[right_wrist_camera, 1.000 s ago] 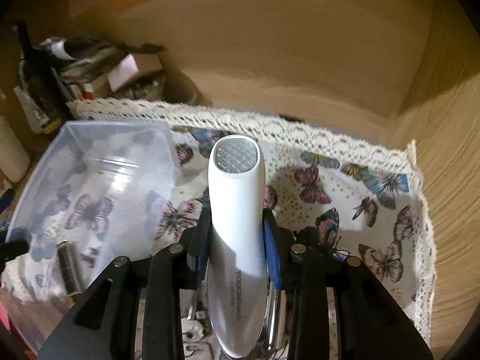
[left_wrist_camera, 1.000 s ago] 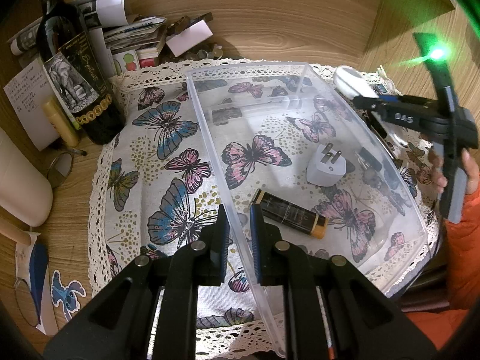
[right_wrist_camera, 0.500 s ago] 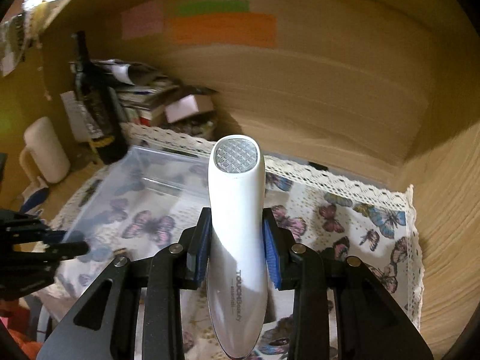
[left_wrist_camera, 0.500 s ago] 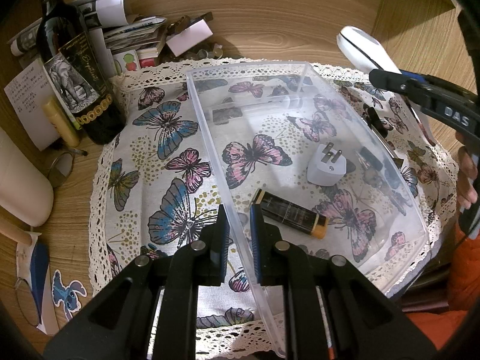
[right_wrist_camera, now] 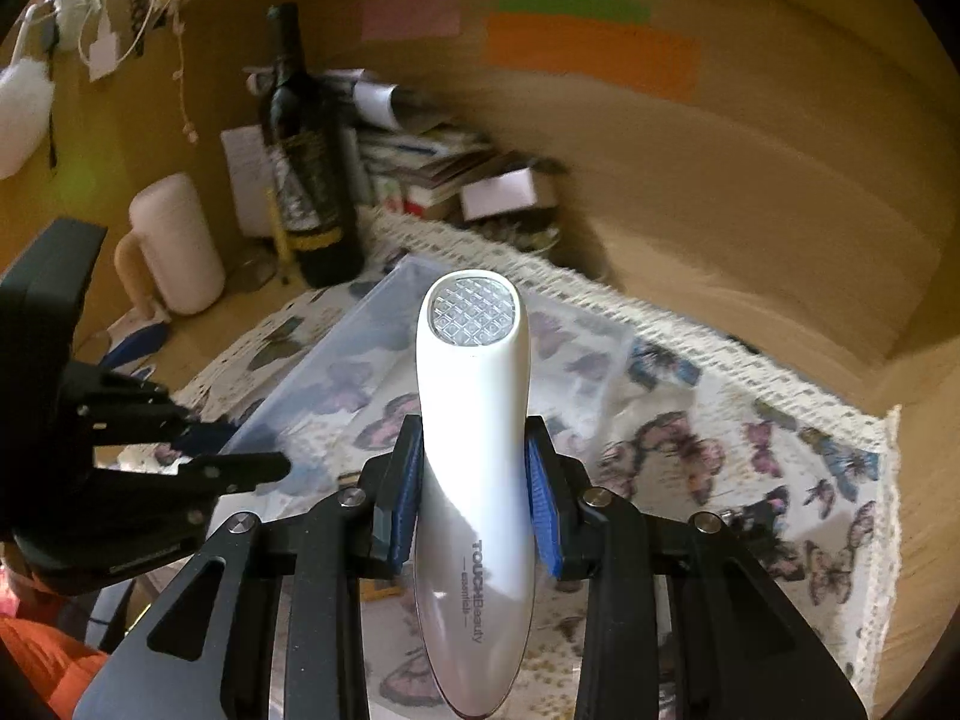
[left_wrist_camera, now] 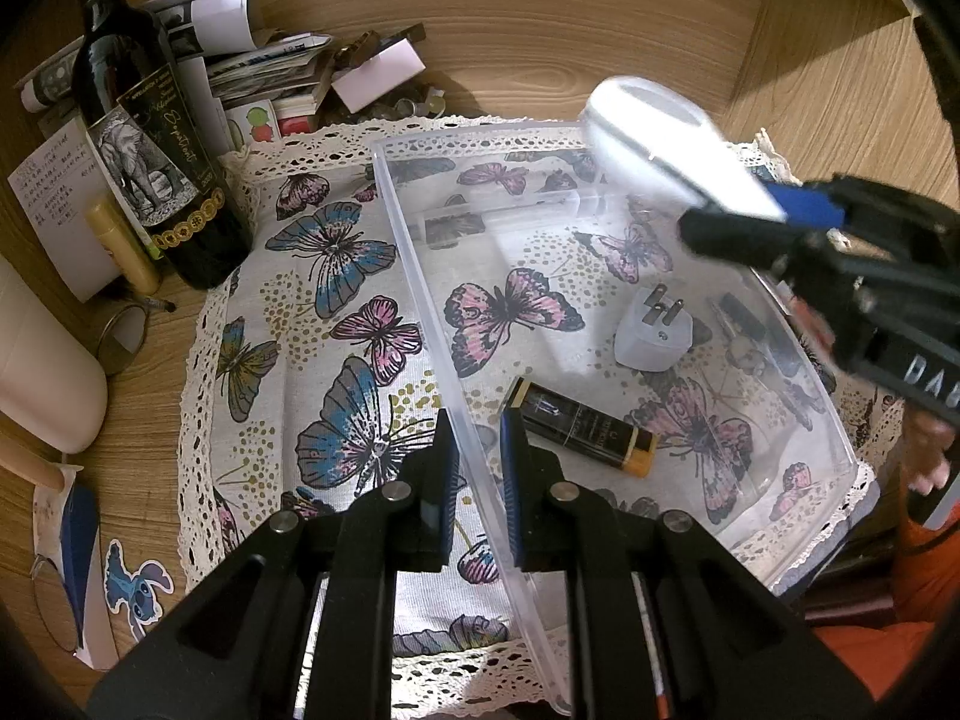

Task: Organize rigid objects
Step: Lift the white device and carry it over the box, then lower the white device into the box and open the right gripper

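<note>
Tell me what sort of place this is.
Probably a cluttered desk nook at home: wooden walls with sticky notes, a wine bottle beside stacked booklets, and a butterfly tablecloth.

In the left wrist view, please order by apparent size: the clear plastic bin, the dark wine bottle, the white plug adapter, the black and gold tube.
1. Clear plastic bin
2. Dark wine bottle
3. Black and gold tube and white plug adapter: alike, not ranked.
</note>
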Tool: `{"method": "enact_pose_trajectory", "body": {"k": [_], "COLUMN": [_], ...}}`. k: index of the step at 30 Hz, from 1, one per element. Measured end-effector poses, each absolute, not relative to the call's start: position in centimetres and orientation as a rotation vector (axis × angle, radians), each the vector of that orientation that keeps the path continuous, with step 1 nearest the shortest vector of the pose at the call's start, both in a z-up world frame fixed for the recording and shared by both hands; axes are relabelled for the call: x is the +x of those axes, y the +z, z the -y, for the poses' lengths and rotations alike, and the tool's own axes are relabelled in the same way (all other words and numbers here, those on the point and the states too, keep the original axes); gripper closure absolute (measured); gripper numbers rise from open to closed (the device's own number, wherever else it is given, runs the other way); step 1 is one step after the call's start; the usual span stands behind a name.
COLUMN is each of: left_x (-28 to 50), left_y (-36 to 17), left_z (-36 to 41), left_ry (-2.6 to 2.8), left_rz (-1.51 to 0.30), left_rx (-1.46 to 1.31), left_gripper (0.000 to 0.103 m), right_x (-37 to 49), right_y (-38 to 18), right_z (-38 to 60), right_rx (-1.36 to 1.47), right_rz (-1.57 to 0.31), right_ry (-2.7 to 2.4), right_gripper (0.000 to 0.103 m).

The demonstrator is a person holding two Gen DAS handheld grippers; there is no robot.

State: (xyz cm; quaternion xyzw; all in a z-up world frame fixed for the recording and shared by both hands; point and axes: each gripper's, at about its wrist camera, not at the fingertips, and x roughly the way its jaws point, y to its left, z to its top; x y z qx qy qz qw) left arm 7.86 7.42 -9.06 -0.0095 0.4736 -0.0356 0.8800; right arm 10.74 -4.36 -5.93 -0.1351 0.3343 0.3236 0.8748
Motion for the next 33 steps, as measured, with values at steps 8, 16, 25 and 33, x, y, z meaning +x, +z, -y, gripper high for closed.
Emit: {"method": "enact_pose_trajectory", "body": {"k": [8,16,25,33], "left_x": [7.8,7.7,7.8,7.8], "left_y": [-9.1,-9.1,-9.2,-9.2], "left_z": [-7.4,-7.5,-7.4,-7.4], "left_ry": [-0.075,-0.075,-0.076,-0.076], "left_rz": [-0.985,-0.986,-0.989,-0.989], "left_rx": [-0.020,-0.018,-0.019,-0.019], "left_gripper": [0.089,0.089,0.089,0.089], "right_x": [10.8,11.3,11.1,11.0], "right_y": [-8.2,-9.5,-8.9,-6.4], "right_z": [2.6,2.1,2.4,4.4], "right_rx": [-0.320,-0.341,-0.348,-0.302], "right_rz": [-0.783,-0.842,-0.809,-0.731], "right_ry": [0.720,0.735,0.732,0.677], "right_gripper": [0.074,0.073,0.072,0.072]}}
